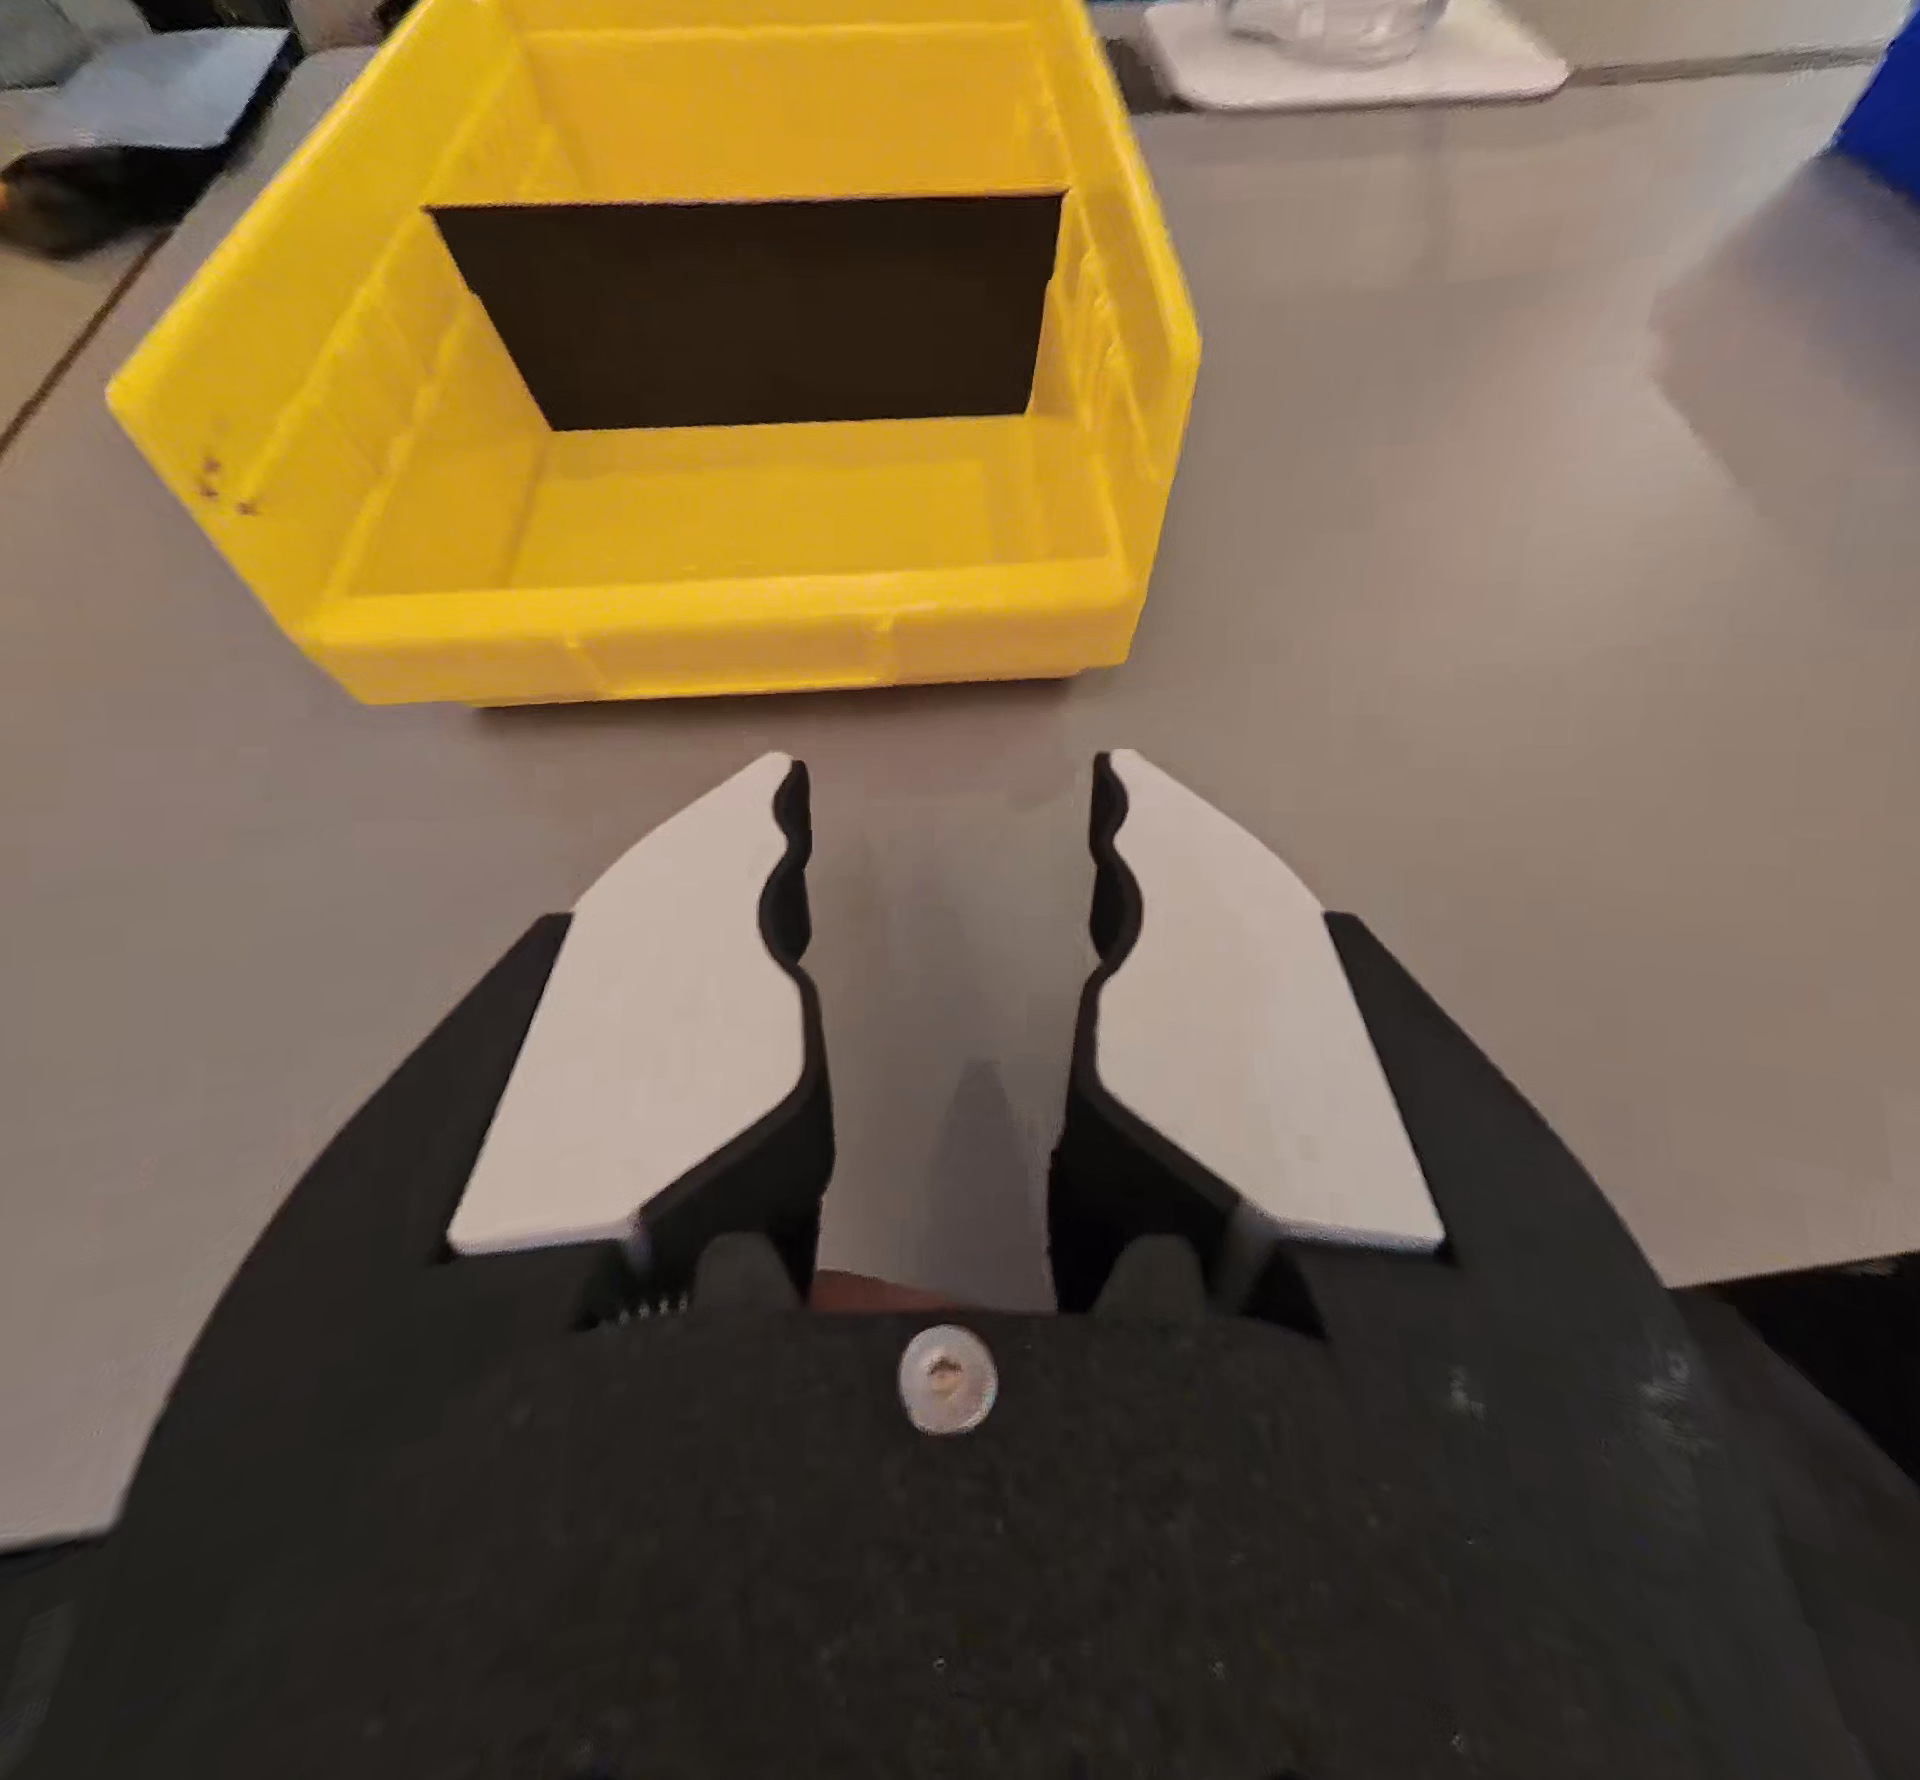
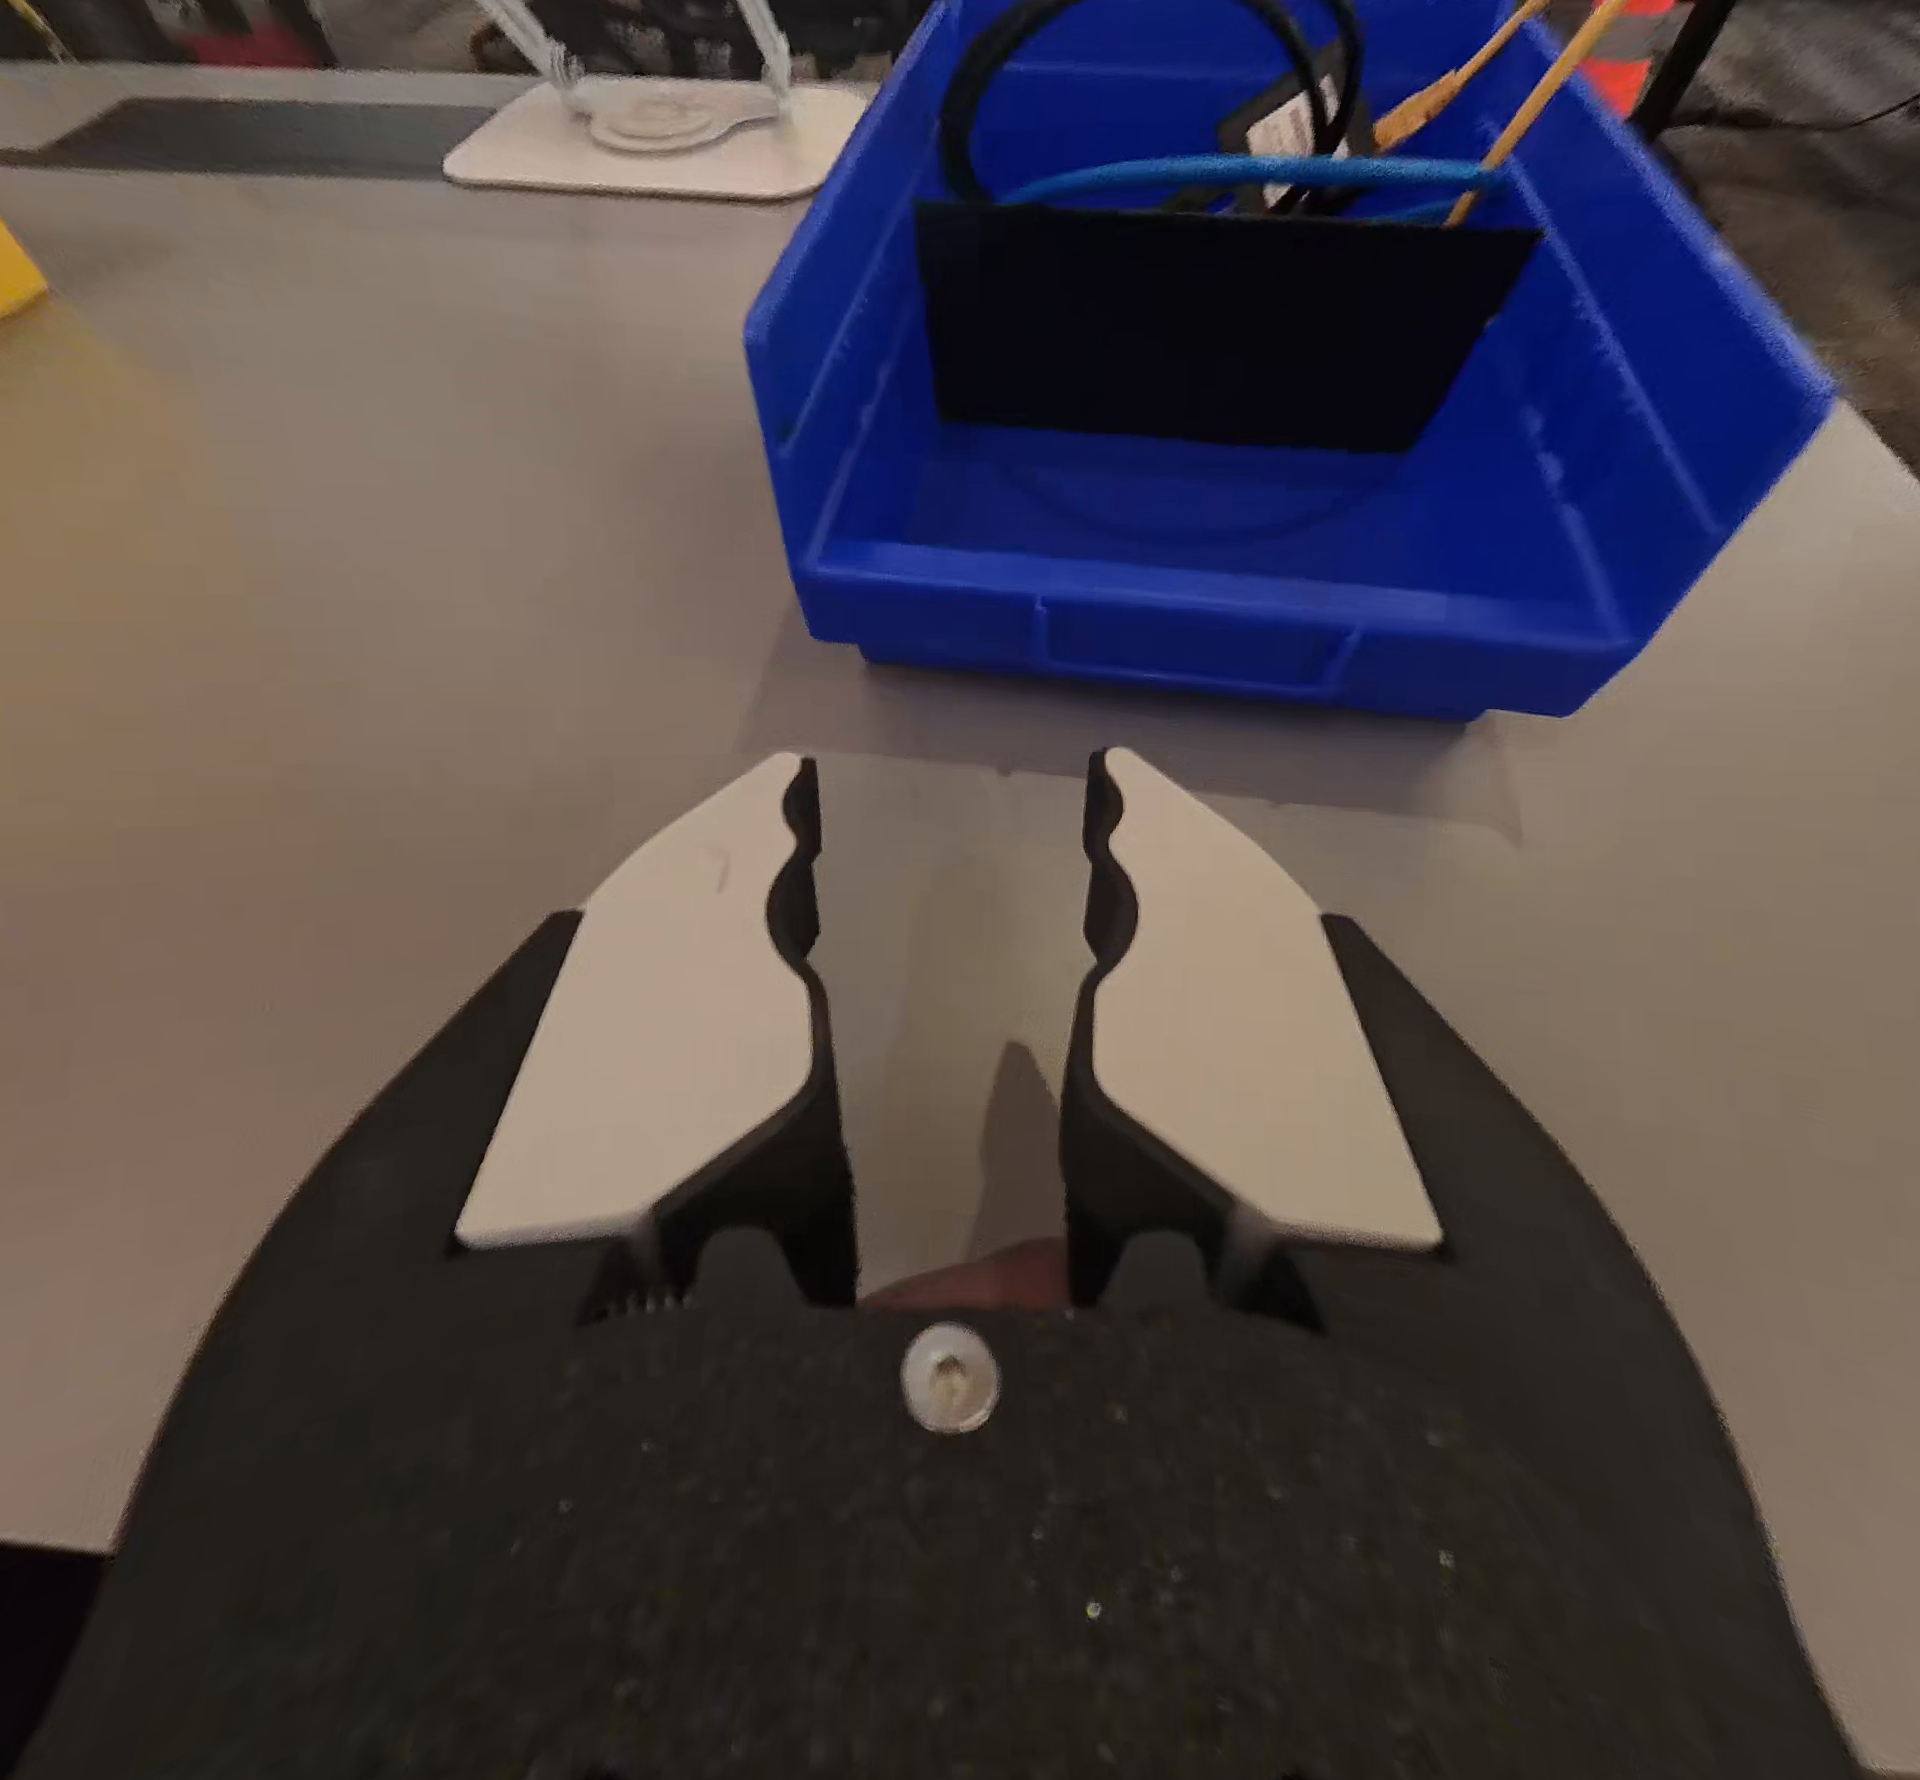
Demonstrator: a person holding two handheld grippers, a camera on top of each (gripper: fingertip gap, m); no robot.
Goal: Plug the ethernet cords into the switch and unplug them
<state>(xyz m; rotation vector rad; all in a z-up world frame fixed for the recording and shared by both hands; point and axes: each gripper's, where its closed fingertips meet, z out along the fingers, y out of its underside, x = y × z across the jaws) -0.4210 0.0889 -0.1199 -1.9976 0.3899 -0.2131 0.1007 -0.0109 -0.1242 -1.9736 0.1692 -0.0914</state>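
On the grey worktop (image 2: 416,587), ahead and to the right of the right hand-held gripper (image 2: 951,764): a blue bin (image 2: 1195,629) with a low front lip, split by 1 black divider (image 2: 1205,328). Behind that divider, in the rear compartment, the ethernet cords: a black cord (image 2: 1039,5) arched in a tall loop above the rim, a blue cord (image 2: 1247,170) lying nearly level across the divider's top edge, and 2 yellow cords (image 2: 1538,57) slanting up and out to the upper right. Among them a small dark piece with a pale tag (image 2: 1283,132), too blurred to identify. Front compartment showing only blue floor. Switch not made out in either view.

Right hand-held gripper: jaws spread wide, nothing between the white fingers (image 2: 665,1024), poised above bare worktop short of the bin.

Left hand-held gripper (image 1: 948,769): likewise wide apart and holding nothing, poised above the worktop just short of a yellow bin (image 1: 727,629) with its own black divider (image 1: 758,307). Farther back, a white base plate (image 1: 1351,57) carrying a clear stand.
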